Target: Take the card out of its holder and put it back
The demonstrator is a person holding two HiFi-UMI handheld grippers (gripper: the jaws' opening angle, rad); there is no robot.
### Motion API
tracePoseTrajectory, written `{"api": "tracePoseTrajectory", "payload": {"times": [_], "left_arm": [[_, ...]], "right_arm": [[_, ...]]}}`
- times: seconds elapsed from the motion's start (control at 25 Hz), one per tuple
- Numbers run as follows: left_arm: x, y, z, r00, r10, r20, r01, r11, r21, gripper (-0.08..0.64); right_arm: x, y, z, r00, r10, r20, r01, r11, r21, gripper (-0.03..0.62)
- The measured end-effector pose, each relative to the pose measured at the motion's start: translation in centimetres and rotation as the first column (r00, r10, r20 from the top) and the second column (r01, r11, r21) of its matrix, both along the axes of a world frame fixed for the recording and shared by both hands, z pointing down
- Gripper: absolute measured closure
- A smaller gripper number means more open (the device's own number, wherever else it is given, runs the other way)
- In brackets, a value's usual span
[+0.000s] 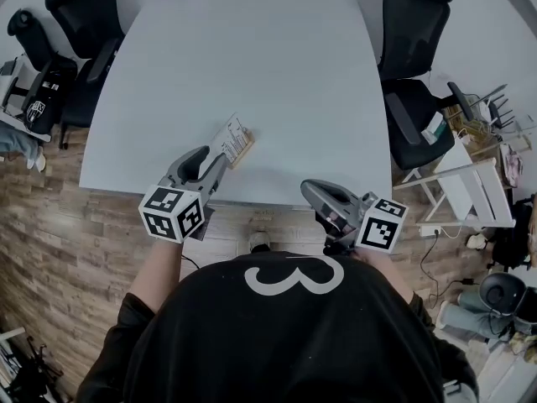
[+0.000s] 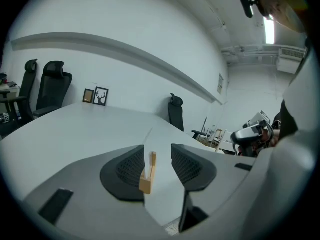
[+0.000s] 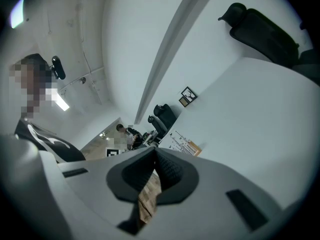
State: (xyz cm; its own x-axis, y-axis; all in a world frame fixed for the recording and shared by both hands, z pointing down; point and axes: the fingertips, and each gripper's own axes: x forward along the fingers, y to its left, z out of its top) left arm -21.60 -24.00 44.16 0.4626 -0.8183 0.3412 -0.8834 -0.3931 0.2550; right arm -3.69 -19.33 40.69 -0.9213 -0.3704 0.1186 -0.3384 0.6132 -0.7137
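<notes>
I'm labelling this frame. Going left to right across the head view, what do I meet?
Left black chairs → left gripper → card → right gripper → right black chairs → white rack.

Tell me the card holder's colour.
Light tan wood holder; clearest in left gripper view.

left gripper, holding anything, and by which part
Nothing: the left gripper is open, its pads either side of the small wooden card holder, not gripping.
</notes>
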Motion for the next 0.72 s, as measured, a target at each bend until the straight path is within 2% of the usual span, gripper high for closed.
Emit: {"api": "tracePoseTrajectory", "payload": {"times": [0.16,0.36,0.52,0.72], "left_arm": [[0.4,2.1,-1.3,0.999,-0.033,0.003,0.033,0.999,-0.011,0.402],[3.5,5.1,-4.2,0.997,-0.022,-0.072,0.024,1.0,0.018,0.402],[7.0,7.8,-6.2,0.996,0.011,-0.091,-0.008,0.999,0.031,0.403],[11.8,12.1,-8.6,0.989,0.083,-0.121,-0.077,0.996,0.053,0.417]], "right_arm": [[1.2,1.6,-1.3,1.0,-0.014,0.02,0.014,1.0,0.021,0.583],[3.4,3.8,-3.2,0.999,-0.027,0.028,0.024,0.997,0.077,0.583],[4.8,5.9,-4.8,0.999,-0.046,0.029,0.041,0.99,0.135,0.583],[7.1,8.7,-5.6,0.997,-0.056,0.046,0.048,0.987,0.156,0.583]]}}
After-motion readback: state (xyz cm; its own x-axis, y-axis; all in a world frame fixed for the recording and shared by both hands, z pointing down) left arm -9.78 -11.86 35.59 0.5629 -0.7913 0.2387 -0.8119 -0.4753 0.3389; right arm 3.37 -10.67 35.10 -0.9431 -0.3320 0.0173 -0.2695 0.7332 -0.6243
